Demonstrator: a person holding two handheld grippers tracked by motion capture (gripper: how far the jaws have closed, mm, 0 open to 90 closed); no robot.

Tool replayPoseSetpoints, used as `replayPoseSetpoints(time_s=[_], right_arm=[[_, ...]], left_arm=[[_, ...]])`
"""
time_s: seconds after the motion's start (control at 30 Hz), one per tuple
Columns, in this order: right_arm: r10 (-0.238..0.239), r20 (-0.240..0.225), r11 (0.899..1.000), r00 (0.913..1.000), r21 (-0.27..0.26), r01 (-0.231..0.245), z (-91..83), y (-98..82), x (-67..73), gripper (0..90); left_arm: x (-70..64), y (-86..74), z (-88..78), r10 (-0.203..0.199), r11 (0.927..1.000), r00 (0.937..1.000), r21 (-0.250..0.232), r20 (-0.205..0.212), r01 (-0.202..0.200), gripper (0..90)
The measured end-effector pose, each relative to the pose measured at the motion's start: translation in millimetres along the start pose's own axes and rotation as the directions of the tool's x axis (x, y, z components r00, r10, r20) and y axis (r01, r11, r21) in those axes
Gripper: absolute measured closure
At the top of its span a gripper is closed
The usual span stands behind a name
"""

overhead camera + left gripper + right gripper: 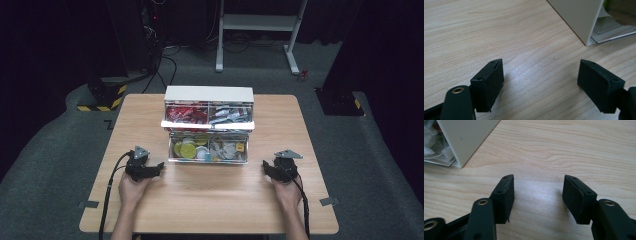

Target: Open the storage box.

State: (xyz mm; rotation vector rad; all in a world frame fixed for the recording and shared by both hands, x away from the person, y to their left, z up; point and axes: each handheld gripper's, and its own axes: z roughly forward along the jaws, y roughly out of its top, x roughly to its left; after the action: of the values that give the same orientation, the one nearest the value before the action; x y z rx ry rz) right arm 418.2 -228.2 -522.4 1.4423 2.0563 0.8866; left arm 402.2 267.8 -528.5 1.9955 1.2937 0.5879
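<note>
Left hand-held gripper (159, 167): lower left of the high view, resting on the wooden surface (210, 200), jaws spread wide, nothing between them, just bare wood.
Right hand-held gripper (265, 168): lower right of the high view, also down on the surface, jaws apart and empty.
Box (209, 122): white two-tier organiser in the middle of the frame, between the two grippers and near both, touching neither.
Top tier: red packets on the left, silvery ones on the right.
Bottom tray: pulled out, yellow-green discs left, small bits right.
</note>
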Motion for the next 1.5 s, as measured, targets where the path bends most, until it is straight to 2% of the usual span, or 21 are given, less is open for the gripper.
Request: replayPoseSetpoints(time_s=[0.13,0.4,0.43,0.5,0.63,1.1,1.23,1.33,1.43,1.5], right_arm=[[0.007,0.007,1.0,1.0,0.008,-0.007,-2.1,0.2,0.2,47.3],[0.032,-0.003,0.999,0.9995,0.007,-0.032,-6.8,-3.3,2.0,47.0],[0.024,-0.006,1.0,0.9997,0.002,-0.024,-7.6,-3.9,1.2,47.0],[0.042,-0.012,0.999,0.999,-0.011,-0.042,-11.4,-4.3,2.2,46.8],[0.048,-0.026,0.998,0.9985,-0.034,-0.049,-16.6,-3.3,4.1,46.5],[0.028,-0.071,0.996,0.9971,-0.081,-0.034,-32.2,-1.6,8.6,47.9],[0.041,-0.103,0.994,0.9938,-0.096,-0.051,-36.1,-2.2,10.0,50.2],[0.017,-0.104,0.997,0.9944,-0.072,-0.024,-34.4,0.9,13.0,51.2],[0.008,-0.113,0.995,0.9935,-0.1,-0.02,-41.0,3.5,17.6,52.8],[-0.005,-0.117,0.995,0.9931,-0.098,-0.007,-42.0,4.1,20.4,53.3]], left_arm=[[0.0,0.0,0.0,-0.001,1.0,1.0,0.0,0.0,0.001,21.7],[0.0,0.0,0.0,0.0,1.0,1.0,0.0,0.0,0.0,21.7],[0.0,0.0,0.0,-0.001,1.0,1.0,-0.001,0.0,0.001,21.7],[-0.1,0.0,0.0,-0.002,1.0,1.0,0.0,0.001,0.002,21.7],[0.0,0.0,0.0,-0.001,1.0,1.0,0.0,0.0,0.001,21.7],[-0.1,0.0,0.0,0.0,1.0,1.0,0.0,0.0,0.0,21.7],[-0.1,-0.2,-0.3,0.001,1.0,1.0,0.001,-0.001,-0.001,21.7],[0.0,-0.1,-0.2,-0.003,1.0,1.0,0.001,0.001,0.003,21.8],[-0.1,-0.1,-0.2,-0.002,1.0,1.0,0.001,0.0,0.002,22.0],[-0.1,-0.1,-0.2,-0.003,1.0,1.0,0.001,0.0,0.003,22.0]])
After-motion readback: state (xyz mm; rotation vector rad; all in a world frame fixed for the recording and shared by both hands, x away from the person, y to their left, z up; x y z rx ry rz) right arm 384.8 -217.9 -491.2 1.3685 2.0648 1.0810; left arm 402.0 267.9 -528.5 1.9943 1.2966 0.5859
